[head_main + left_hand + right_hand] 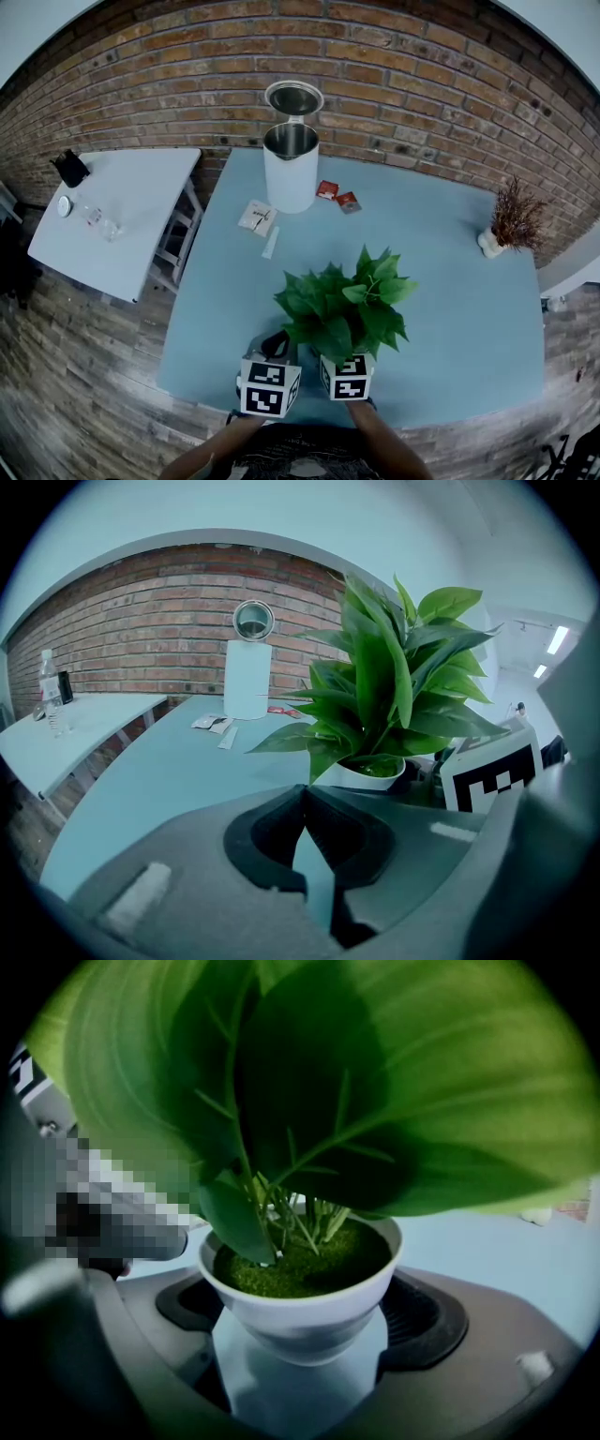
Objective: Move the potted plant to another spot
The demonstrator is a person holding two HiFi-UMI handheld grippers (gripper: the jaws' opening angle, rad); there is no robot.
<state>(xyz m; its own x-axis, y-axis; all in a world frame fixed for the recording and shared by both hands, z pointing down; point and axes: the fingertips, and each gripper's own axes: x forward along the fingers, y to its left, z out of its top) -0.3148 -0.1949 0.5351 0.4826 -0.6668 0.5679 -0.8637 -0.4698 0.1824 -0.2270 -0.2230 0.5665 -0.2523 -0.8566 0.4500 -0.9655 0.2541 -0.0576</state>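
Right gripper view: the potted plant (298, 1279) is pinched at its white pot by the right hand-held gripper (302, 1324), low under the leaves, so the foliage is likely spared. The left hand-held gripper (305, 803) is pressed together, empty, just beside. The plant is found near the desk's (441, 281) front edge.

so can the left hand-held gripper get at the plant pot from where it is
Probably yes: the pot sits close beside the left hand-held gripper, only table between, but its jaws are shut and the right hand-held gripper straddles the pot.
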